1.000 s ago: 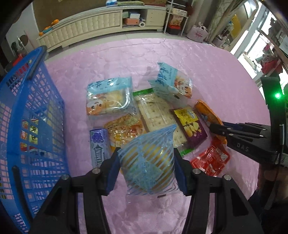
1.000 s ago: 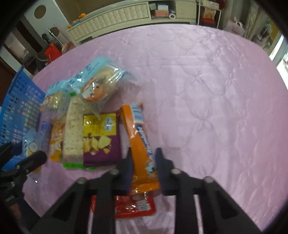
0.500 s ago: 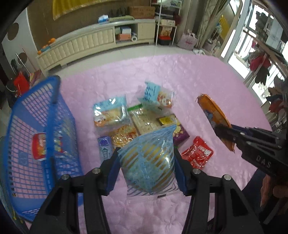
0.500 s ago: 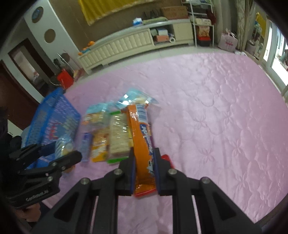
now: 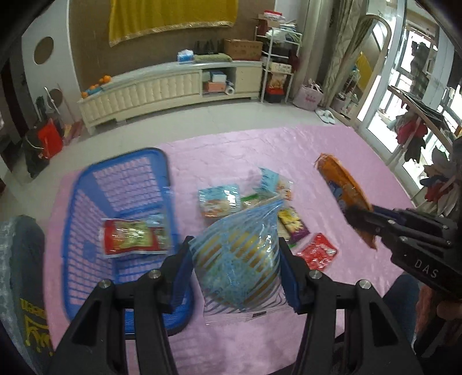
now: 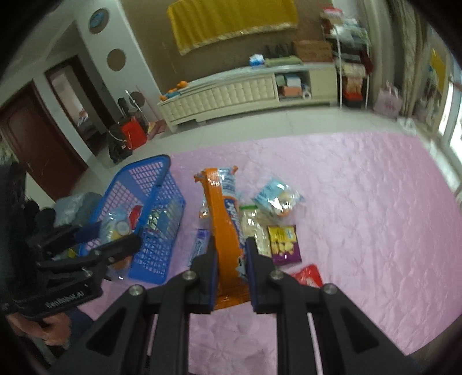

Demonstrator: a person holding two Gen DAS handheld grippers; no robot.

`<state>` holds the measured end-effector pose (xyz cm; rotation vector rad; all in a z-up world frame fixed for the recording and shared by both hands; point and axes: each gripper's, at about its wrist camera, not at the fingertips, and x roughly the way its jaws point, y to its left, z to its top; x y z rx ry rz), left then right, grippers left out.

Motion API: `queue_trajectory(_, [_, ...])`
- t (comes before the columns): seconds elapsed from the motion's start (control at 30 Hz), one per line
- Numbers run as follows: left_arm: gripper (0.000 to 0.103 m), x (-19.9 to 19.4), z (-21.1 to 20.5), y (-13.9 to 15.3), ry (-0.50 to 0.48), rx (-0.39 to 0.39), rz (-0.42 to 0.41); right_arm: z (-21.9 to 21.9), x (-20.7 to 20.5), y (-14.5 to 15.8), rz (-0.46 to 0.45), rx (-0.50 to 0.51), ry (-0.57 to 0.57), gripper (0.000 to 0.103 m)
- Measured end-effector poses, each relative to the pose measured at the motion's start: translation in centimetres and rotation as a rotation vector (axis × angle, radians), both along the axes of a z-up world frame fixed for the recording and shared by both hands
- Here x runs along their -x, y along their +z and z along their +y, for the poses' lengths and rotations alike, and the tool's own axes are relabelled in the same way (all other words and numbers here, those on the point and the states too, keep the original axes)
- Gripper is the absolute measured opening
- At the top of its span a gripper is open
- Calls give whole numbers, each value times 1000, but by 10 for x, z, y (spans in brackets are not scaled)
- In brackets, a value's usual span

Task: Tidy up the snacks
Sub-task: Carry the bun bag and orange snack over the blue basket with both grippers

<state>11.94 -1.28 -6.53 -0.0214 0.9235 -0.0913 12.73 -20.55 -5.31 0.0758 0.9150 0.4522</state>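
where snacks [image 5: 288,222] lie, blue basket [image 5: 86,207] beside

Blue-striped bag [image 5: 239,259] and orange packet [image 6: 228,230], both aloft.

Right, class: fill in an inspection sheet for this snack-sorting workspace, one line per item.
Surface: pink quilted cloth, bare on its right side.
Job's things: blue basket holds a red packet; loose snack pile beside it.
Clutter: nothing seen on the cloth.
Grippers: left gripper shut on a blue striped bag; right gripper shut on an orange packet, both clear of the cloth.
Cables: nothing seen.
Surroundings: cream cabinet, yellow drape, shelving.
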Motion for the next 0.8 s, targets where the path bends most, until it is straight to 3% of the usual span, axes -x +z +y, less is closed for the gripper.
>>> queue_trajectory(0.23, [52, 17, 51, 18, 63, -42, -32, 49, 3, 14, -15, -39, 90, 21])
queue_trajectory(0.5, [52, 31, 106, 18, 146, -42, -25, 104, 3, 14, 8, -35, 201, 21])
queue_trajectory(0.8, [52, 19, 146, 5, 175, -34, 1, 163, -16, -6, 63, 54, 269, 21])
